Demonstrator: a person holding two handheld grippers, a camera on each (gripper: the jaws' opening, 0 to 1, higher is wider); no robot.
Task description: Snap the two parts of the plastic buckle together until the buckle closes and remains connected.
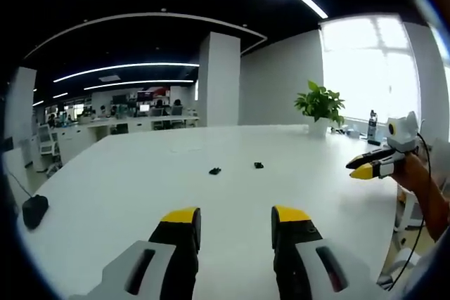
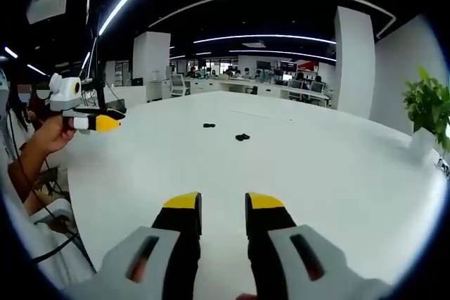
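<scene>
Left claw (image 1: 235, 219) hovers low over the near edge of the white bench (image 1: 140, 187), jaws parted with nothing between them. Right claw (image 2: 223, 205) is likewise held above the bench, jaws slightly apart and empty. Two small black buckle parts lie well ahead on the bench, apart from each other: one buckle part (image 1: 214, 171) on the left, the other buckle part (image 1: 259, 165) right of it. A potted plant (image 1: 320, 107) stands at the far right edge.
</scene>
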